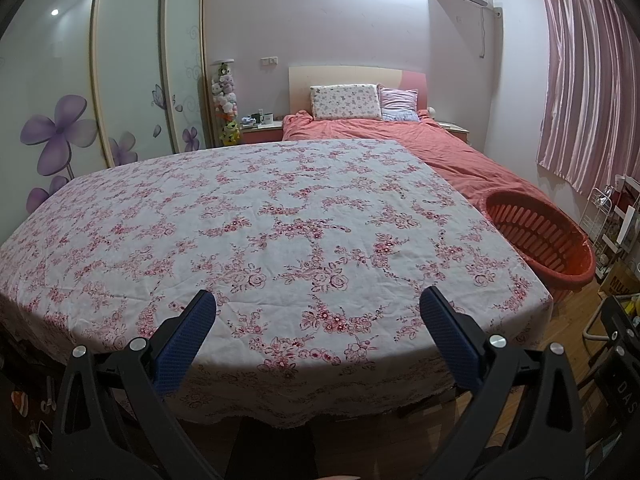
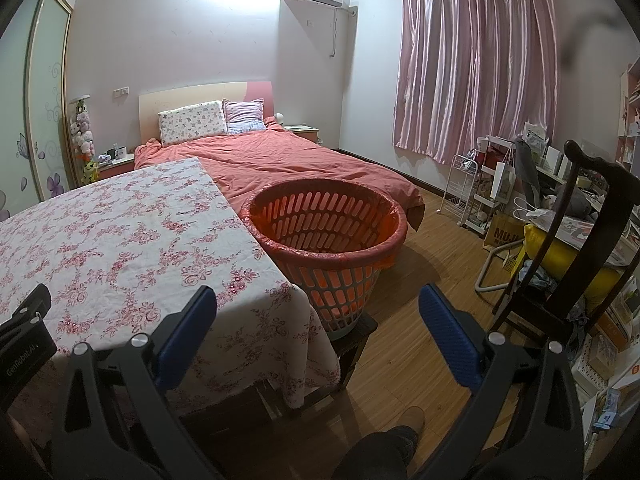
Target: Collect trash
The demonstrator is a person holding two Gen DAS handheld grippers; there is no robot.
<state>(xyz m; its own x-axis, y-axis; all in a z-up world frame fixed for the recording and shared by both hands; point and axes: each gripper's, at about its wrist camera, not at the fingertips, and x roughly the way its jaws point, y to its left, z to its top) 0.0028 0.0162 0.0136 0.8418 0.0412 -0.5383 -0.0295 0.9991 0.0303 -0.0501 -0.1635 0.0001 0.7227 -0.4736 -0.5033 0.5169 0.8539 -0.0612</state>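
A bed with a coral-red duvet [image 1: 460,152] fills the far half of the room. In front of it stands the bench under a white cloth printed with red flowers [image 1: 256,224], its top bare in both views. The round orange slotted plastic basket with a red liner [image 2: 326,232] stands upright, mouth up, just beside the bench's right edge on a dark wooden stool [image 2: 356,340]. The left wrist view shows only the basket's rim and wall; the right wrist view shows it whole, plus a dark wooden chair [image 2: 580,240] and a white wire rack [image 2: 464,188]. The left gripper [image 1: 318,300] and right gripper [image 2: 318,300] are both spread wide, holding nothing.
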